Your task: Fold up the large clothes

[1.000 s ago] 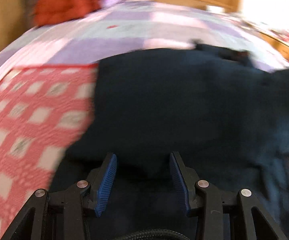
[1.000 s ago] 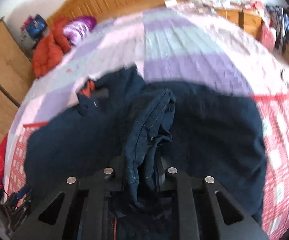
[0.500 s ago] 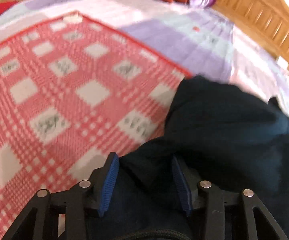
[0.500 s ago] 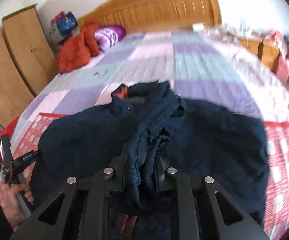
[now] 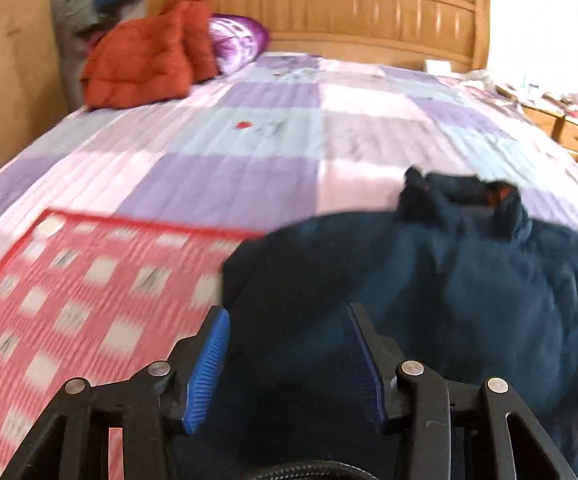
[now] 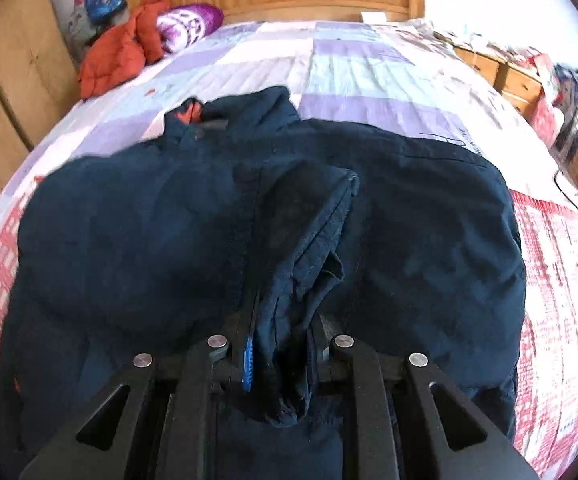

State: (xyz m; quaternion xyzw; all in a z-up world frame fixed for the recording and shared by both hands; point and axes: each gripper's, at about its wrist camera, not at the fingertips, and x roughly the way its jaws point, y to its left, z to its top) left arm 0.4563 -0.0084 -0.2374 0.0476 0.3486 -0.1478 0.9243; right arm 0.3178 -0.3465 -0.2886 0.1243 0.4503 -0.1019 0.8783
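Across the foot of the bed (image 6: 369, 64), a navy jacket (image 6: 137, 240) lies spread over the quilt, collar toward twelve o'clock. Right gripper (image 6: 281, 344): clenched on a bunched fold of the jacket, cloth hanging between its fingers. Left gripper (image 5: 287, 356): jaws parted, blue pads (image 5: 207, 372) clear of the fabric below, nothing grasped. Red checked blanket (image 5: 69, 312) at nine o'clock, its edge under the jacket. Orange coat (image 5: 145, 60) and purple pillow (image 5: 235, 40) at eleven o'clock, against the wooden headboard (image 5: 349, 12). Cluttered drawers (image 6: 517, 80) at two o'clock.
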